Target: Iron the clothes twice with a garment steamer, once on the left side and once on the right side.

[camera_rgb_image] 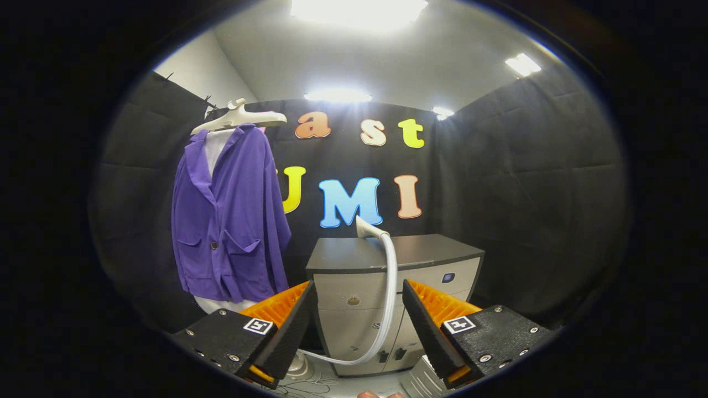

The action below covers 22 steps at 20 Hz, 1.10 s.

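Note:
A purple jacket (229, 215) hangs on a white hanger (239, 117) to the left, over a white garment that shows at the collar and hem. The steamer's white head (366, 228) rests on top of a grey cabinet (387, 276), and its pale hose (389, 301) loops down the cabinet's front toward the floor. My gripper (358, 296) is open, fingers wide apart, with the cabinet front and hose seen beyond the gap. Nothing is between the fingers. The steamer head lies well ahead of the fingertips.
Black cloth walls close the booth at the back and on both sides. A round white base (298, 367) sits on the floor by the left finger, with thin cables beside it. A ribbed grey object (423, 381) lies near the right finger.

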### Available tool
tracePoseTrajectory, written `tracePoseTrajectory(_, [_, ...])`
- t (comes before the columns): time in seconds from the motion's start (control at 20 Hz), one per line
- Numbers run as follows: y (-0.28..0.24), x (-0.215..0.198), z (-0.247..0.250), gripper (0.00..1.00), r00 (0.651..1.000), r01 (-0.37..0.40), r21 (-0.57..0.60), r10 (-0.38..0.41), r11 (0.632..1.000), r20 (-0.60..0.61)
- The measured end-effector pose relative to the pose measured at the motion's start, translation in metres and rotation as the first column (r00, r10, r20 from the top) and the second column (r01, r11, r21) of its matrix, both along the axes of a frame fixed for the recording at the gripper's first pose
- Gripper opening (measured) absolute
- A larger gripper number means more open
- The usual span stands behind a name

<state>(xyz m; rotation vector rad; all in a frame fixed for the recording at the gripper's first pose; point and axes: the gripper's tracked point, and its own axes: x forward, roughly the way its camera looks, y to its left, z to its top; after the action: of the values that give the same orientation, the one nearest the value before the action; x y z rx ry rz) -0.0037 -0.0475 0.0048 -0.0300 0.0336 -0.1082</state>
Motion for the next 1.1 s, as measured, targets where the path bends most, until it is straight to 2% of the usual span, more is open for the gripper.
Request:
tracePoseTrajectory(0.2, [-0.031,0.021,0.005,0.95,0.999,0.016,0.031,-0.015,0.999,-0.037])
tracePoseTrajectory(0.35, [-0.059,0.048,0.022,0.95,0.999,0.032,0.055,-0.031,0.998,-0.006])
tracePoseTrajectory(0.85, [-0.153,0.199,0.061,0.95,1.0,-0.005,0.113,0.009,0.994,-0.029])
tracePoseTrajectory(1.1, [-0.168,0.28,0.062,0.94,0.994,-0.08,0.234,0.096,0.969,-0.057])
